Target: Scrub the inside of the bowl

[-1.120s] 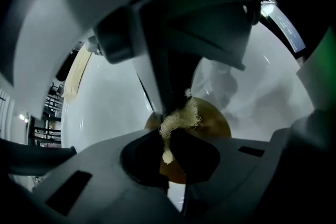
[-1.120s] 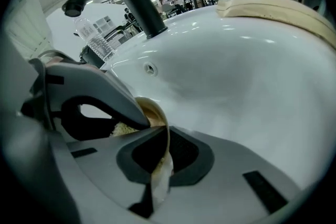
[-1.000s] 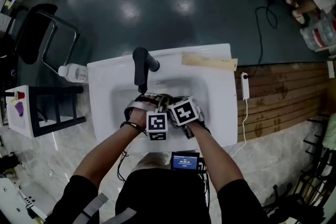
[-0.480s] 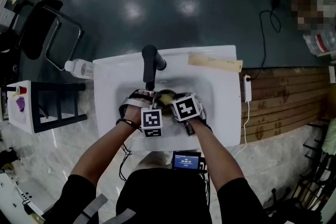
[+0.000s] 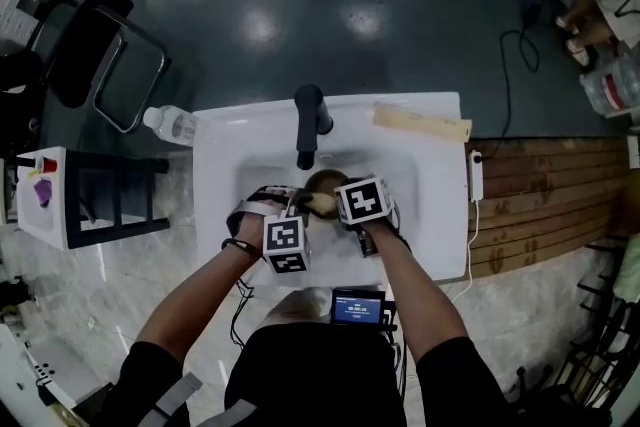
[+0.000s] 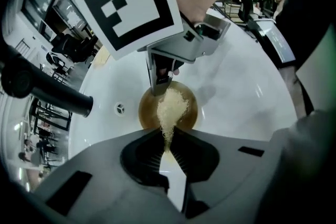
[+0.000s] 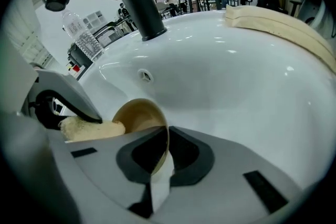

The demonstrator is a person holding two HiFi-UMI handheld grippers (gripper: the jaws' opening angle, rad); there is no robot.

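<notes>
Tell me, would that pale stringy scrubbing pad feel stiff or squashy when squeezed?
Probably squashy: the pale stringy scrubbing pad narrows to a thin neck where the left gripper pinches it. Likely light too, being loose open fibres.

A black faucet (image 5: 309, 123) rises from the back rim of the white sink (image 5: 222, 177). A plastic bottle (image 5: 170, 124) stands at its left corner, and a beige strip (image 5: 422, 123) lies at its right.

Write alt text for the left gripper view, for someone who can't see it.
The left gripper has its jaws shut on a pale fibrous scrubber, which extends toward a brown bowl lying in a white sink. The right gripper comes down from above and clamps the bowl's rim, and a black faucet juts in at the left.
</notes>
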